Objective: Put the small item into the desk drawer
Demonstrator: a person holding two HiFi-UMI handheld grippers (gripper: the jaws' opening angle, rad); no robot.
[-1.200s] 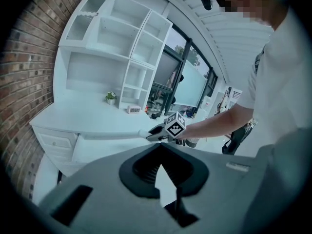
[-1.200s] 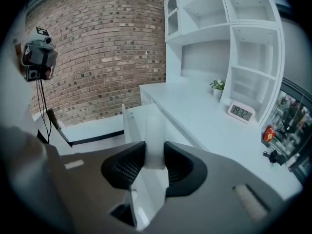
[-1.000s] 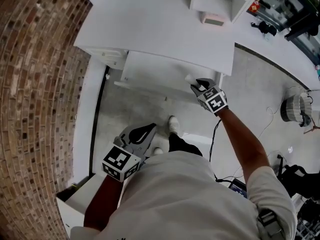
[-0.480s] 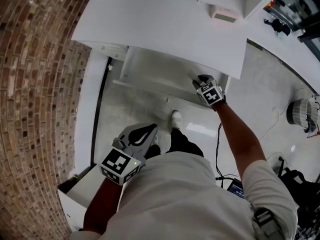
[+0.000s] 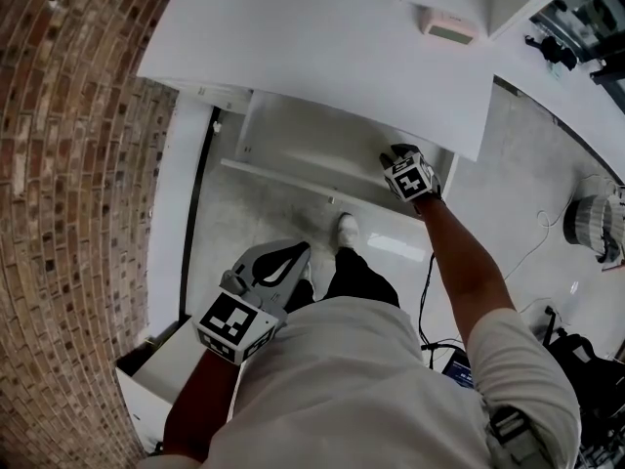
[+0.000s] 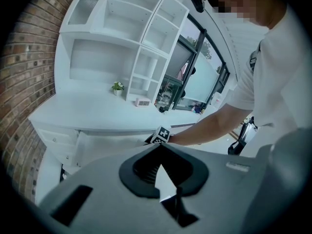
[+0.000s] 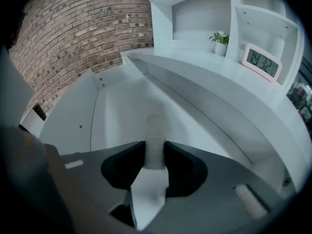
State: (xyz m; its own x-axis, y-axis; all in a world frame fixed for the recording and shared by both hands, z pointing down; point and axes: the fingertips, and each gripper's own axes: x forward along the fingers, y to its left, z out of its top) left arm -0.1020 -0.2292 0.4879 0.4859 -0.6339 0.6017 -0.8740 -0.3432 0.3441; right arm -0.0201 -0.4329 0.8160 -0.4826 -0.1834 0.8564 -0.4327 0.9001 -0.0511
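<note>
Item: small pale cylinder, clamped between the jaws of my right hand-held gripper, inside the open desk drawer; contact with the drawer floor cannot be told.
Left hand-held gripper: jaws closed together, empty, near my body.
Done: drawer open, cylinder over it.
Left, by my judgement: lower, let go, withdraw; then probably push the drawer in under the white surface.

Bright even daylight; white desk nearly washed out; fisheye bending, dark vignette corners; small item blurred.
</note>
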